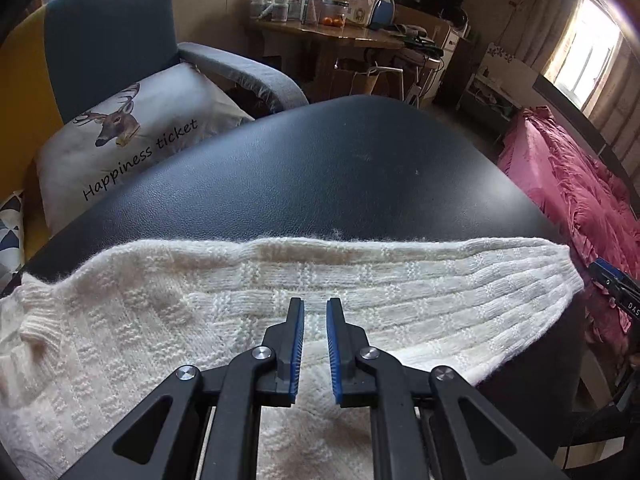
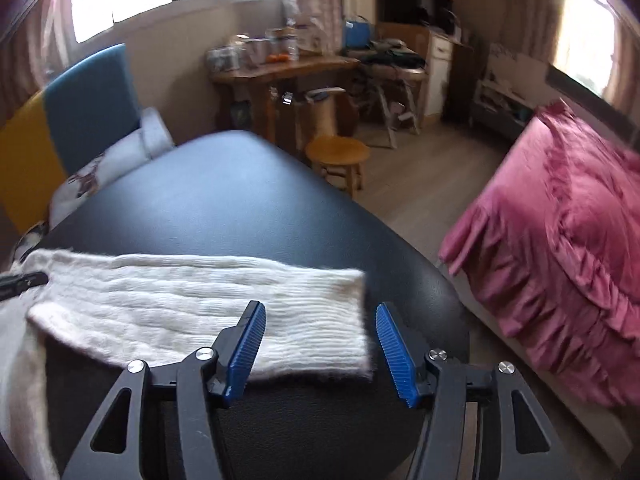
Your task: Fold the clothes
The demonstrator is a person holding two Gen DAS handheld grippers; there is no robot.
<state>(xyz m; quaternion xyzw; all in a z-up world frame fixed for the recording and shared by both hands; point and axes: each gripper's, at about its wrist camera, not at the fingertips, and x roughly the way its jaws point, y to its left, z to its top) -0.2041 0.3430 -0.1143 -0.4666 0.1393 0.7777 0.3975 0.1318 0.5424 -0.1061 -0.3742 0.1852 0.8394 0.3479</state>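
Left-wrist and right-wrist views, one moment of folding. The cream knitted sweater lies across the lower half of both frames on a black padded table. One sleeve is laid out flat towards the lower right of the left-wrist view; its ribbed cuff ends close to the table's edge.

Your left gripper hovers over the knit at lower centre. Its jaws stand narrowly parted, with a thin gap between the blue pads and no fabric caught in it. Your right gripper sits at lower centre of its own view. Its jaws are held wide apart and empty, straddling the cuff's end without pressing on it.

Handling, as a judgement: the knit looks soft, thick and light. It should drape and stretch rather than hold a crease, and its fuzzy surface is unlikely to slip on the ridged pads. Take hold at the denser ribbing of the cuff or the hem, pinching both layers, since loose stitches elsewhere may pull out of shape.

Appearance: off-white, with a basket-weave texture on the body, lengthwise ribs on the sleeve, and a slight halo of fibres along the edges.
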